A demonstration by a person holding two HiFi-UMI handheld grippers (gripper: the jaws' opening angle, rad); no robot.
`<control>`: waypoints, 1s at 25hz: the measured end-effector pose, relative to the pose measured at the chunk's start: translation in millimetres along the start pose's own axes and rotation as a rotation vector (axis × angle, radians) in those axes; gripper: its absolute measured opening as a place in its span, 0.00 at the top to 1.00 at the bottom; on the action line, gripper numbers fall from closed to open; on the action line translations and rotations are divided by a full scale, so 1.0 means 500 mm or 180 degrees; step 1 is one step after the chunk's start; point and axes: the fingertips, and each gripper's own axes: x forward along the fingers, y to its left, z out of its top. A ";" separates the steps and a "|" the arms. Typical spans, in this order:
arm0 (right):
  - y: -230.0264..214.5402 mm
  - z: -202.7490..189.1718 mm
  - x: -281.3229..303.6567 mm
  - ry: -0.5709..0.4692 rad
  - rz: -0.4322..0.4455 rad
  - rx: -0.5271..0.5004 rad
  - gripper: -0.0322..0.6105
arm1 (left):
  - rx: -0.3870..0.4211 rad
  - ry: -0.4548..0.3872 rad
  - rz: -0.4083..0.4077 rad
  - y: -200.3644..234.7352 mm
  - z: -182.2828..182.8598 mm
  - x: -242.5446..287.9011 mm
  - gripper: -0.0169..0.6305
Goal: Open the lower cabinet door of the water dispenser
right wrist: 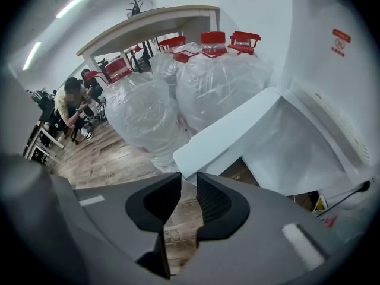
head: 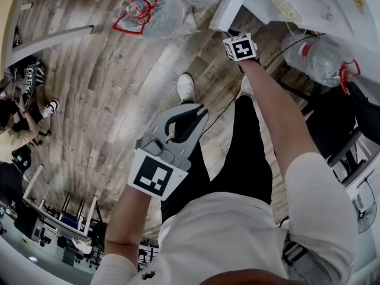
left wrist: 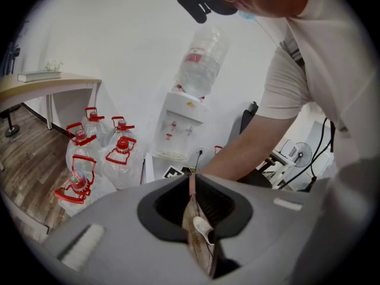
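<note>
Right tongs (right wrist: 189,180) clenched on the bottom corner of the lower cabinet door (right wrist: 279,135), pinching its free edge right at the tips, with only a thin slit between the jaws. The door is swung wide open, inner face towards me, hinged on the water dispenser (left wrist: 181,126), whose white side fills the right of the right gripper view. Left tongs (left wrist: 192,183) clenched on nothing, jaws together, held back by my waist and pointing down at the wood floor (head: 107,88); my shoe shows through the slit. Red-capped water jugs (right wrist: 219,82) are bunched on the floor just beside the open door. Behind them is a desk, its tabletop (right wrist: 154,19) against the wall. An inverted bottle (left wrist: 202,64) sits on top of the dispenser. A person (right wrist: 74,105) is crouched well off to the side.
</note>
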 end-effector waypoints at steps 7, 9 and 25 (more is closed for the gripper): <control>0.034 0.054 0.029 -0.0020 0.0028 -0.0061 0.83 | -0.0096 -0.0073 0.0065 0.035 -0.018 -0.036 0.88; 0.044 0.069 0.038 -0.0030 0.0036 -0.0078 0.83 | -0.0123 -0.0088 0.0084 0.045 -0.024 -0.044 0.88; 0.066 0.116 0.063 0.0084 -0.0095 -0.0108 0.83 | -0.0210 -0.0133 0.0172 0.101 -0.052 -0.097 0.88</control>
